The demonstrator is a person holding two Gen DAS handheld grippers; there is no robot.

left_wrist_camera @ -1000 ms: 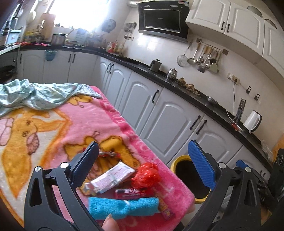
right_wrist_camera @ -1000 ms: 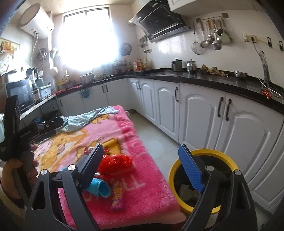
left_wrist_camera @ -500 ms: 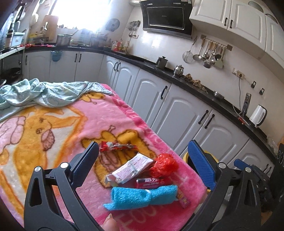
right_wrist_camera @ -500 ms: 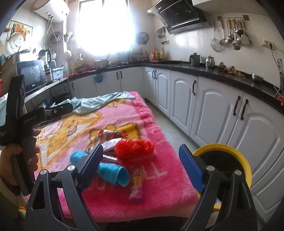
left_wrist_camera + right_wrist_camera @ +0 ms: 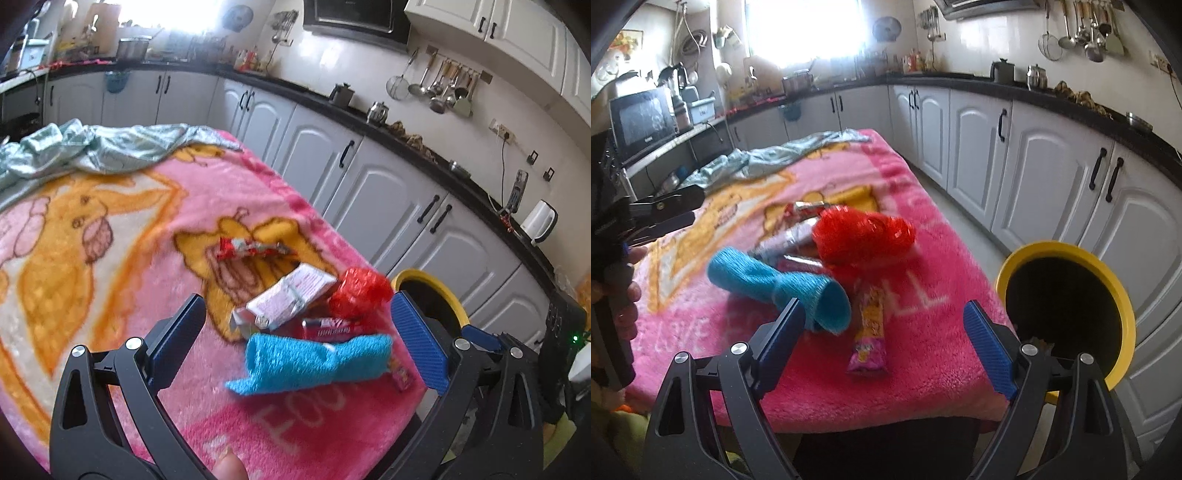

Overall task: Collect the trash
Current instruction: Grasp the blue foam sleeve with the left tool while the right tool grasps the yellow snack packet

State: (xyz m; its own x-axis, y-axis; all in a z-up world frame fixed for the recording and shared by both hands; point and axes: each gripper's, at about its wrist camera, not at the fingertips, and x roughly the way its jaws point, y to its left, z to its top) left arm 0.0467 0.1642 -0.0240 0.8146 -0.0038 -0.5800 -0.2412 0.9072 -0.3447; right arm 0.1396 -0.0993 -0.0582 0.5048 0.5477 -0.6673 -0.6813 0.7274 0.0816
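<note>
Room: kitchen, white cabinets under a dark countertop, bright window at the back.
Surface: worktop covered by a pink cartoon blanket; a pale green cloth lay bunched at its far end.
Trash pile: sat near the worktop's near corner, on the side toward the bin.
Blue netting roll: lay nearest the tools, one open end facing the right wrist view.
Red mesh wad: just behind the blue roll, touching the wrappers.
White-pink packet: lay flat beside the red wad.
Red wrapper: apart from the pile, further up the blanket.
Pink-yellow snack wrapper: lay flat between the right tool's fingers in view, nothing pressing on it.
Bin: yellow rim, dark inside, stood on the floor beside the worktop.
Left tool: fingers spread wide, nothing pinched, above the pile.
Right tool: fingers spread wide, nothing pinched.
</note>
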